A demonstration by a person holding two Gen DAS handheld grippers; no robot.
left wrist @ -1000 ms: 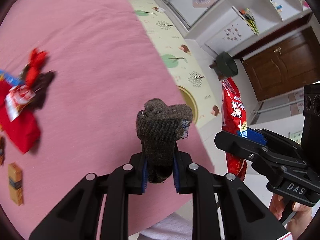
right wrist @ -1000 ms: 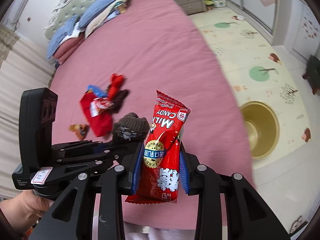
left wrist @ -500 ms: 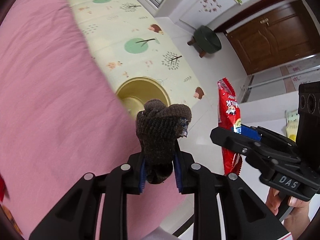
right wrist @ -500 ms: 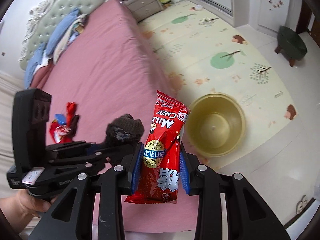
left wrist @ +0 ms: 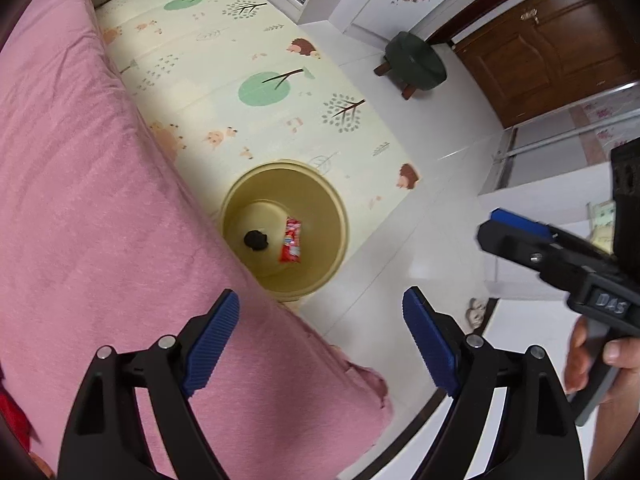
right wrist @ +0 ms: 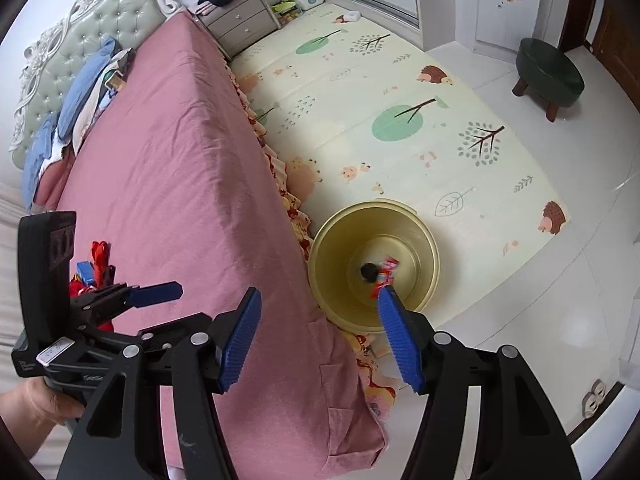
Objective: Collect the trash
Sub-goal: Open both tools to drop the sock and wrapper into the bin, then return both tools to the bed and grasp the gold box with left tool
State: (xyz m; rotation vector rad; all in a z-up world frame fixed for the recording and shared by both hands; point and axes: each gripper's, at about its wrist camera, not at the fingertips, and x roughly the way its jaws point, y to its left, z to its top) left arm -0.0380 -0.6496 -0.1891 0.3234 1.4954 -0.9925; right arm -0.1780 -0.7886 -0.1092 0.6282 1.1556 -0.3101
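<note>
I am holding both grippers over the foot corner of the pink bed [right wrist: 168, 168], pointing steeply down at the yellow plastic basin [left wrist: 340, 216] standing on the play mat [left wrist: 248, 52] just beside the bed. The left gripper [left wrist: 320, 340] has just been opening and its jaws are now standing wide apart with nothing between them; the dark knitted sock [left wrist: 256, 240] is lying in the bottom of the basin. The right gripper [right wrist: 320, 340] has likewise just been opening and is spread and empty, and the red milk candy wrapper [left wrist: 291, 240] is showing inside the basin next to the sock (in the right wrist view it looks blurred, so it may not have settled yet).

To do this release well, I am keeping both tools steady above the basin until both pieces are resting, then backing off without brushing the bedspread. More trash is waiting: a cluster of red wrappers [right wrist: 94, 264] is lying on the bed behind the left gripper, so I judge the collecting to be only partly done.
</note>
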